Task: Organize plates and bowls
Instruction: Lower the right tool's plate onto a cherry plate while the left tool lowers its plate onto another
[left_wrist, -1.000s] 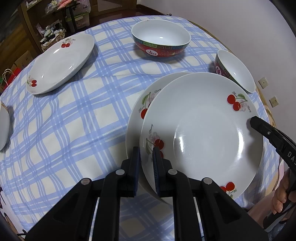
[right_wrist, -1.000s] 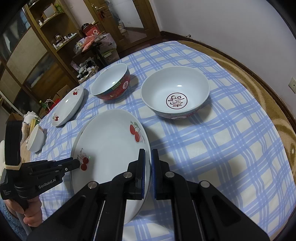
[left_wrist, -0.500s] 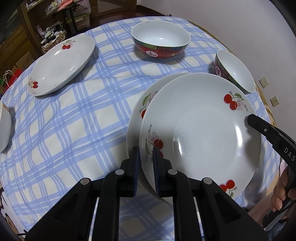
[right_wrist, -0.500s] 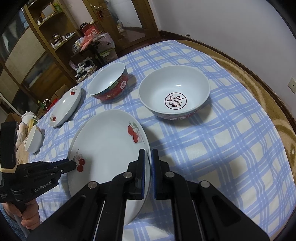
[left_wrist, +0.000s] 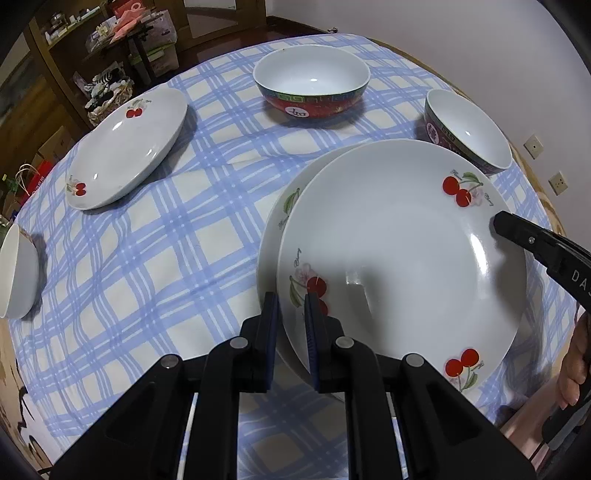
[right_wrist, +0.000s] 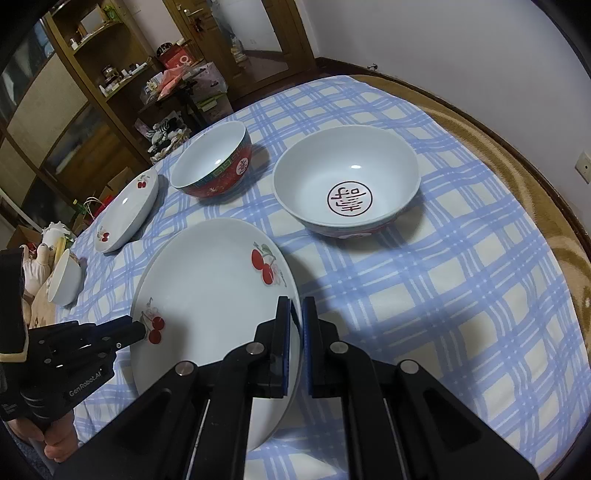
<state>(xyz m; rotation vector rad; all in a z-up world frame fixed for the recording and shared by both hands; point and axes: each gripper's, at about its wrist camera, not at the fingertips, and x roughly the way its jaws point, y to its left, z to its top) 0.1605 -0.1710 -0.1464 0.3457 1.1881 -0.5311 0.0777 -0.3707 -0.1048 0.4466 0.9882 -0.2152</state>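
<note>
Left tongs and right tongs both pinch opposite rims of white cherry-print ceramic plate, steadying it level over matching plate on blue-checked desk, apparently for stacking.

We clamp the near rim of the upper cherry plate in our left gripper, while our right gripper touches its far edge. It sits above a second plate on the checked cloth.
</note>
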